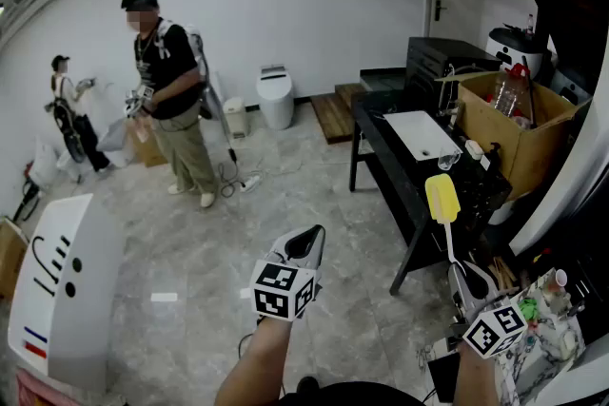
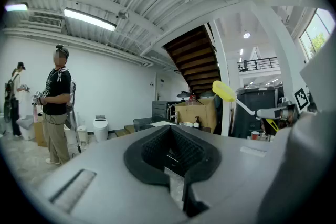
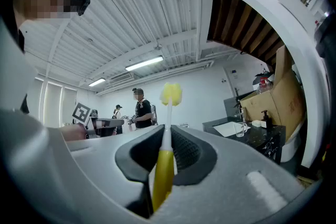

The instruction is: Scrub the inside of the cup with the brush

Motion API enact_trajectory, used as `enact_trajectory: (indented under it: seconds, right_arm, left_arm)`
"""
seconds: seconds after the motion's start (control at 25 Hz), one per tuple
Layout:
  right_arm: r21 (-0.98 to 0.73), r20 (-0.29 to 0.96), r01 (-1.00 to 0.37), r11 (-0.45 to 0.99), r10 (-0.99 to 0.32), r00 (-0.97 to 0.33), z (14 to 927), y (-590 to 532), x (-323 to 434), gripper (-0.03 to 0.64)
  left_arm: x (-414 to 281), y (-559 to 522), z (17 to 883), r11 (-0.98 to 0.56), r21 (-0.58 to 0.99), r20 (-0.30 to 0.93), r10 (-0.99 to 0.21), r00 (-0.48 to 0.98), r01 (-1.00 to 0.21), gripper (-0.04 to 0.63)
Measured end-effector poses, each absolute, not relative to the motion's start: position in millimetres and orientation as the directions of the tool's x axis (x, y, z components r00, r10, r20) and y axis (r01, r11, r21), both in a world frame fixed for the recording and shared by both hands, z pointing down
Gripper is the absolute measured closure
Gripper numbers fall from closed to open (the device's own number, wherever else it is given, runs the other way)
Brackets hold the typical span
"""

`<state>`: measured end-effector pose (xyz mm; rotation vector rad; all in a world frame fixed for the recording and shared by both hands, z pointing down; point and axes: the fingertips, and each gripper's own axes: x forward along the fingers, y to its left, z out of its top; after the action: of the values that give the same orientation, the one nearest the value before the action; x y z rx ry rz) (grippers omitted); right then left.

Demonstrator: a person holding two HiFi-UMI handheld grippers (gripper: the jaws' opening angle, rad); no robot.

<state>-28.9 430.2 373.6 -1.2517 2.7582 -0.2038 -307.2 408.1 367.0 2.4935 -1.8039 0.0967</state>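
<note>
Over the tiled floor, just short of the black counter, both grippers are held up in mid-air, with the forearms coming in from the bottom edge of the head view. Left gripper is out front and roughly level, pointing ahead across the room, and a person is standing off to its left near the far wall. Its jaws are squeezed fully together with nothing in them. The bare left forearm runs straight up to it, with the marker cube facing the head camera.

Right gripper sits lower and further right, tipped upward, with its jaws clamped tight on the yellow handle of the cup brush. The brush sticks up and away from the jaws on a thin white shaft, yellow sponge head on top. In the head view the head lines up with the counter's near edge, but it's hanging in the air and not touching anything.

The cup, a clear glass one, stands upright on the counter just beside the near right corner of the white sink. It's well apart from the brush and both grippers. A cardboard box is just to the right of it.
</note>
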Motion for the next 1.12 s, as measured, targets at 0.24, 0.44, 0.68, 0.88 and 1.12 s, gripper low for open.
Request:
enact_trajectory:
  seconds: [0.24,0.44,0.68,0.88,1.12]
  right_arm:
    - [-0.161,-0.051,-0.734,0.659,-0.749,-0.661,371,430,-21,0.577]
    - [-0.166,-0.05,-0.733,0.659,-0.748,-0.662,372,438,-10,0.577]
    - [-0.171,-0.073,-0.718,0.674,-0.736,-0.673,368,449,15,0.575]
    - [-0.164,-0.081,-0.706,0.688,-0.723,-0.686,361,468,39,0.575]
    - [-0.182,-0.065,-0.684,0.706,-0.703,-0.708,374,480,50,0.574]
  left_arm:
    - [-297,408,366,-0.309,0.006,0.087,-0.947,0.309,-0.951,0.578]
    - [-285,413,364,-0.31,0.0,0.09,-0.947,0.308,-0.951,0.579]
    - [-262,416,361,-0.301,0.0,0.074,-0.951,0.3,-0.954,0.578]
    - [-230,433,362,-0.313,0.0,0.071,-0.947,0.313,-0.95,0.578]
    - [-206,437,377,-0.322,-0.001,0.095,-0.943,0.32,-0.947,0.578]
